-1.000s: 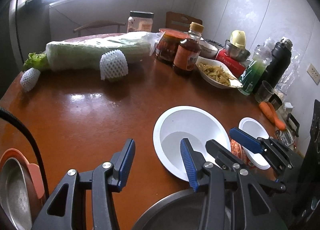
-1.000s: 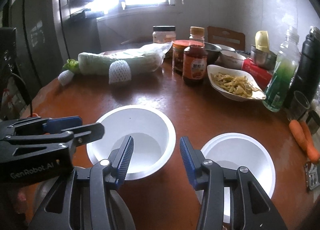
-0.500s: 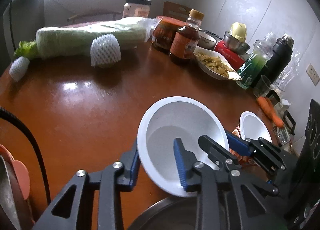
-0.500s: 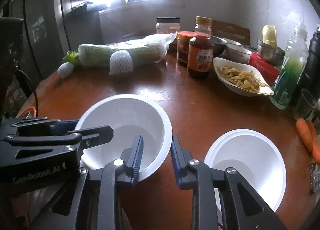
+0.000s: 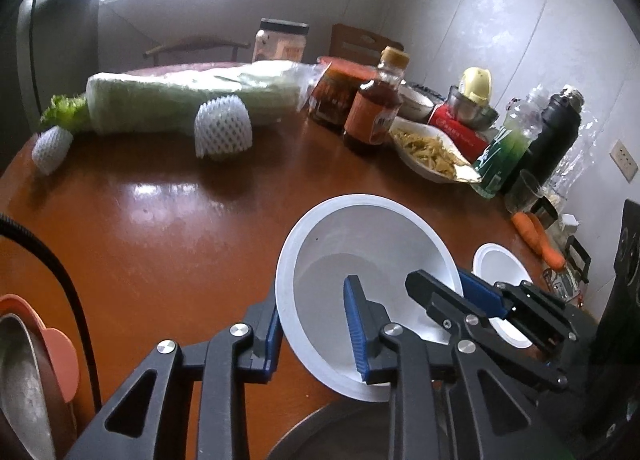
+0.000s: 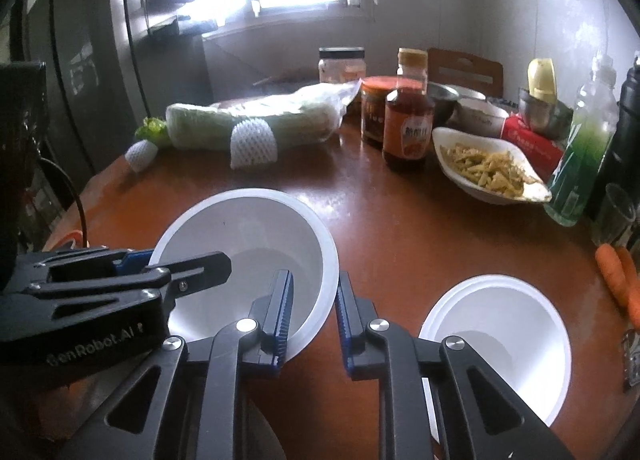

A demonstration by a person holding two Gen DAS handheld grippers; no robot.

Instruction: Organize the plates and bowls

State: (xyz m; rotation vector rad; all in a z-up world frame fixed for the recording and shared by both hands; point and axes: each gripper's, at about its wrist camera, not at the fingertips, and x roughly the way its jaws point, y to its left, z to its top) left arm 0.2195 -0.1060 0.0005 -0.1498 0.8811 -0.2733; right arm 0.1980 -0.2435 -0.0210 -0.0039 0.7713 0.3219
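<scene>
Two grippers, one bowl

We're pinching the bowl (image 5: 368,260) rim low-center, left gripper (image 5: 314,324) and right gripper (image 6: 312,316) both narrowed on it, lifting steadily.

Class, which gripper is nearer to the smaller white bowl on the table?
Right. The right gripper straddles the larger bowl's rim on the side facing the smaller white bowl; the left gripper straddles that bowl's far rim.

Glossy brown wood-look table (image 5: 168,219), light glaring off it. Smooth matt white plastic-looking bowl (image 5: 372,236). Black plastic grippers (image 6: 312,320), ribbed blue pads (image 6: 282,312), shiny metal screws. Foam-net sleeves (image 5: 223,127). Steel bowl (image 6: 546,115) at the back.
</scene>
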